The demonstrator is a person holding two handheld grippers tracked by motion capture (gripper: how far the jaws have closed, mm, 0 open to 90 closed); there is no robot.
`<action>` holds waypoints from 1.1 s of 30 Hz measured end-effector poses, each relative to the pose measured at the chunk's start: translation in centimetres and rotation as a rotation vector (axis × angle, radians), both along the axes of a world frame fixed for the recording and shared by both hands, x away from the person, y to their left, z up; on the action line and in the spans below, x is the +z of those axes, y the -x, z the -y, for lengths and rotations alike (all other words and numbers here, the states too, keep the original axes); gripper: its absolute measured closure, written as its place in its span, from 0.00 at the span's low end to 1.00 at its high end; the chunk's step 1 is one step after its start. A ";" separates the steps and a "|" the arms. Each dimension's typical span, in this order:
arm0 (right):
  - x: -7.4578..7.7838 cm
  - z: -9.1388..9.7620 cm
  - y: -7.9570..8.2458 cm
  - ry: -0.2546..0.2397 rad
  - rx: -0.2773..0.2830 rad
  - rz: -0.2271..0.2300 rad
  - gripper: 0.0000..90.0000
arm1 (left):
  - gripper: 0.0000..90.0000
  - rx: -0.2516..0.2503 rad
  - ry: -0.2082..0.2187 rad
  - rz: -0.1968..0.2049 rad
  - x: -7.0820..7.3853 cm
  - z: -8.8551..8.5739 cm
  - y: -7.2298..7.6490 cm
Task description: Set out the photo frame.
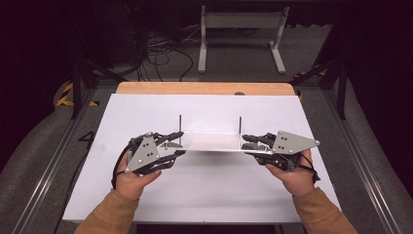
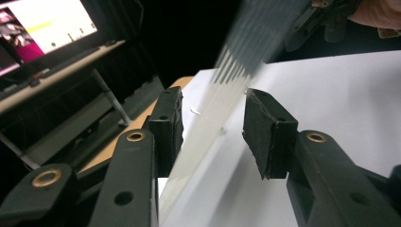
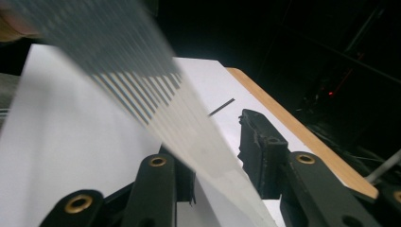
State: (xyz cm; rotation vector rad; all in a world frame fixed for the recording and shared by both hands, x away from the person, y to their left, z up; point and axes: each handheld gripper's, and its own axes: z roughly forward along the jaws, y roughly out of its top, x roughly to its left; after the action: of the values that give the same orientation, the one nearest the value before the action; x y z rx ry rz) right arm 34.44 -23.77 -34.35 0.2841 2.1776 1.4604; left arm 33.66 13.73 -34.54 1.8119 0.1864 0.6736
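We find the person's left hand and right hand each carrying a gripper, and between the two spans a thin, pale, glossy plate. The left gripper has its jaws set across the width of the plate's end, one on the near edge and one on the far edge. The right gripper takes the opposite end the same way. In the left gripper view the plate runs out from between the jaws towards the other hand, blurred into stripes. The right gripper view shows the same plate leaving its jaws. We judge both pairs clamped on the plate, though the blur hides the exact pad contact. Below the grippers lies the white tabletop, and the plate appears to ride just clear of it. Just beyond the jaws stand two thin upright rods; we cannot tell whether they belong to the plate or the table. Beyond those, the wooden table edge. Assessment: pick-up done at both ends, carry in progress, set-down outstanding; no destination is evident.
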 end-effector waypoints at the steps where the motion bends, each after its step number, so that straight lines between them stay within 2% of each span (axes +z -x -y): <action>1: 0.2 0.0 0.1 0.002 -0.005 0.014 0.74 | 0.65 -0.003 0.006 0.002 0.3 0.0 0.1; 2: 0.5 0.0 0.2 0.006 -0.009 0.021 0.74 | 0.66 -0.009 0.017 0.007 0.7 0.1 0.2; 3: 0.8 0.0 0.4 0.015 -0.020 0.059 0.74 | 0.66 -0.013 0.028 0.009 1.1 0.1 0.2; 4: 1.1 0.1 0.6 0.013 -0.021 0.068 0.74 | 0.67 -0.019 0.043 0.017 1.6 0.1 0.3; 6: 2.1 0.2 0.9 -0.018 -0.010 0.082 0.74 | 0.68 -0.035 0.076 0.020 2.5 -0.1 0.4; 8: 2.8 0.4 1.1 -0.042 0.002 0.078 0.75 | 0.69 -0.042 0.117 0.020 3.2 -0.4 0.5; 9: 3.2 0.6 1.2 -0.087 0.023 0.059 0.76 | 0.69 -0.046 0.130 0.016 3.5 -0.6 0.5; 10: 3.4 0.7 1.2 -0.109 0.036 0.052 0.77 | 0.69 -0.044 0.140 0.011 3.8 -0.8 0.4; 13: 4.2 1.1 1.6 -0.195 0.076 0.027 0.80 | 0.69 -0.069 0.205 -0.094 4.0 -1.2 0.0; 14: 4.4 1.1 1.7 -0.212 0.077 0.011 0.80 | 0.69 -0.072 0.213 -0.101 3.9 -1.2 0.0; 17: 4.9 1.1 1.8 -0.205 0.068 0.022 0.80 | 0.69 -0.063 0.205 -0.088 4.0 -1.1 0.0; 20: 5.1 1.1 1.6 -0.216 0.067 -0.002 0.79 | 0.69 -0.066 0.211 -0.118 4.4 -1.1 -0.2; 24: 5.3 1.2 1.0 -0.240 0.067 -0.028 0.79 | 0.69 -0.049 0.203 -0.136 5.1 -1.0 -0.6; 30: 5.1 1.5 -1.2 -0.280 0.053 -0.090 0.78 | 0.68 -0.025 0.202 -0.214 5.4 -0.5 -2.5; 33: 4.9 1.6 -2.0 -0.287 0.045 -0.114 0.77 | 0.68 -0.022 0.202 -0.231 5.2 -0.4 -3.3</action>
State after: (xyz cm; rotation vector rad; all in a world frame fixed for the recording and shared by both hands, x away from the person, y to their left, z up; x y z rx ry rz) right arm 36.47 -25.39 -29.50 0.4290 2.0688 1.8243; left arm 36.94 14.10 -29.34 1.6911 0.3746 0.4133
